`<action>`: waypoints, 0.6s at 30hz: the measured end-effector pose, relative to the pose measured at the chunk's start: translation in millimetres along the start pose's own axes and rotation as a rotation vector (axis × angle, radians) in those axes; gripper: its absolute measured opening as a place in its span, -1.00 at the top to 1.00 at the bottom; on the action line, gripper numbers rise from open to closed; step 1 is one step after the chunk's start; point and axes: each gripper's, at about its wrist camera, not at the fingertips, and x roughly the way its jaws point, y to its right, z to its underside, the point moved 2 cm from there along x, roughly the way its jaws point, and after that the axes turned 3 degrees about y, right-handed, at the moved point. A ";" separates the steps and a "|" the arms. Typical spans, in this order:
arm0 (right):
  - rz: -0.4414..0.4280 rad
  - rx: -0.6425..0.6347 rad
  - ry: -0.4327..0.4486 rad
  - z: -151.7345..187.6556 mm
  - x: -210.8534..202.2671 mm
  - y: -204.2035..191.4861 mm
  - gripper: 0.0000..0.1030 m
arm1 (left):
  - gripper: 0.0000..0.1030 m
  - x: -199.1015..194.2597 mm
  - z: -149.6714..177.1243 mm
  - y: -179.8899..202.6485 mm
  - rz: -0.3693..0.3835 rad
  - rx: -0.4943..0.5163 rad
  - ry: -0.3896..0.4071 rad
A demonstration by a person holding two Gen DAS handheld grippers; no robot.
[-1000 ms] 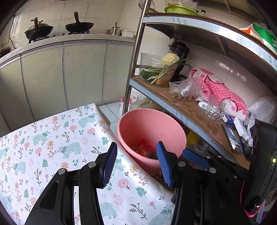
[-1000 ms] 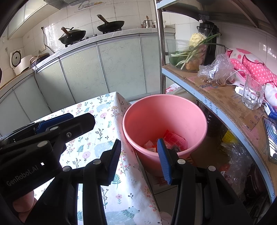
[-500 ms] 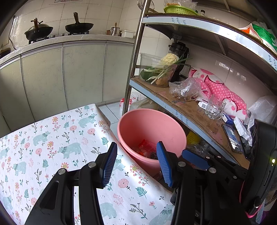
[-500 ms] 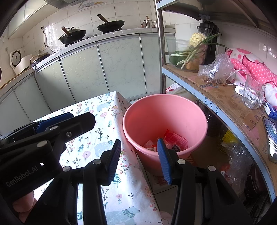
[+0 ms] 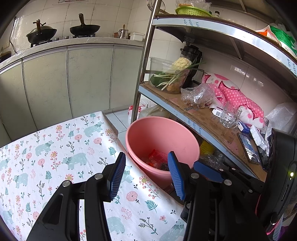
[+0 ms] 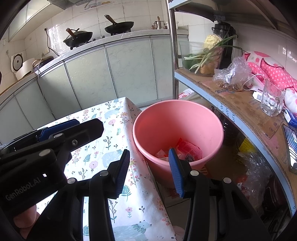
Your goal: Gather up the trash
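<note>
Right wrist view alone shows a white rice cooker (image 6: 17,64) by the wall. Pink bucket (image 6: 178,129) stands on the floor beside the flowery table (image 5: 55,148), trash (image 6: 185,150) inside. Left gripper (image 5: 146,176) and right gripper (image 6: 151,171) have fingers apart, holding nothing. Nothing has moved since before.

**Kitchen surroundings, table corner and shelf rack**

White wall tiles (image 5: 115,16) are seen above a pale countertop (image 5: 78,41), on which two dark woks (image 6: 118,26) are set over burners. Pale green cabinet doors (image 6: 130,74) are fitted below the counter. A white rice cooker (image 6: 18,64) is placed at the counter's far left. A floral, bear-printed tablecloth (image 5: 55,148) is spread over the table. A metal shelf rack (image 5: 146,64) is positioned at right, its middle shelf lined with cardboard (image 6: 241,107). Light floor tiles (image 5: 118,120) are visible between table and cabinets. Daylight is reflected on the wall tiles.
</note>
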 end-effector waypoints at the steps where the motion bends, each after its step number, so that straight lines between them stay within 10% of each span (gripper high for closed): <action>1: 0.001 0.000 -0.001 0.4 0.0 -0.3 0.13 | 0.09 -0.1 0.1 -0.1 0.001 0.000 0.000; 18: 0.003 0.005 0.000 1.0 -0.1 0.3 0.13 | 0.09 0.7 -0.1 1.5 0.006 -0.003 -0.006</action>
